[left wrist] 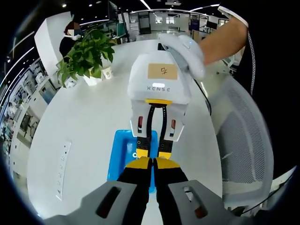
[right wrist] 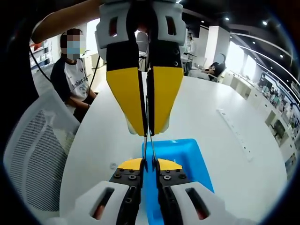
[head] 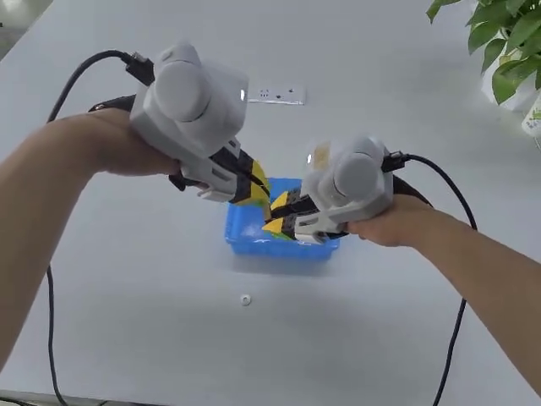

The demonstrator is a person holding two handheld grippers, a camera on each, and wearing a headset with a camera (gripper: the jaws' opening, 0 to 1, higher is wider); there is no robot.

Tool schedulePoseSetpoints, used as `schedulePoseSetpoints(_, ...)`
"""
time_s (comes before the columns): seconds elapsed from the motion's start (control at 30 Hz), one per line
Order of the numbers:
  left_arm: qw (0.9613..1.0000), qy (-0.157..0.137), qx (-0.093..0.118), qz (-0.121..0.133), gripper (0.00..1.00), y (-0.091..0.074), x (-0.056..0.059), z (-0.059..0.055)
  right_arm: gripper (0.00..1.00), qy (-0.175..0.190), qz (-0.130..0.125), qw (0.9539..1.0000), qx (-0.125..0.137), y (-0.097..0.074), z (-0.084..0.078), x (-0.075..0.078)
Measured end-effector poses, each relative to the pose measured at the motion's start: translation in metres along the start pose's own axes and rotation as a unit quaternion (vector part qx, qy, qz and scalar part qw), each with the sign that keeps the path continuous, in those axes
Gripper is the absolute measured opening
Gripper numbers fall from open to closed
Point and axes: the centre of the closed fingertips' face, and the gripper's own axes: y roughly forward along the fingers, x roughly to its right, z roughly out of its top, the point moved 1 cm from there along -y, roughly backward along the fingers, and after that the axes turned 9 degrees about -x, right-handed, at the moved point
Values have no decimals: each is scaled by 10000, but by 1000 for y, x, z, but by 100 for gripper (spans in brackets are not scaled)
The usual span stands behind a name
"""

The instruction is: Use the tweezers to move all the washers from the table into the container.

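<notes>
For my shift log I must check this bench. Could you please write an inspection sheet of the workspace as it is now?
Surface: white table, matt.
Job's things: blue container at centre; one washer on the table in front of it; tweezers between the grippers.
Clutter: nothing seen.
Grippers: left gripper and right gripper meet tip to tip above the container, both apparently shut on the tweezers.
Cables: left cable and right cable, both black, trail from the grippers.
Surroundings: power socket in the table, potted plant, mesh chair, seated person.
</notes>
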Motion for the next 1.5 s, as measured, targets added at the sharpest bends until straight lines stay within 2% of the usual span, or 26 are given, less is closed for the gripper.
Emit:
schedulePoseSetpoints(0.27, 9999, 23, -77, -66, 5, 5, 22, -8, 12, 27, 105, 9999, -11, 8, -2, -23)
schedulePoseSetpoints(0.6, 9998, -22, -160, -108, 5, 13, 41, -19, 12, 34, 242, 9997, -16, 21, -6, -44)
schedulePoseSetpoints(1.0, 9996, -103, -225, -115, 5, 23, 57, -32, 12, 70, 343, 9994, 3, 35, -13, -60)
schedulePoseSetpoints(1.5, 9994, -177, -270, -115, 5, 28, 67, -42, 12, 91, 382, 9992, 57, 45, -14, -71)
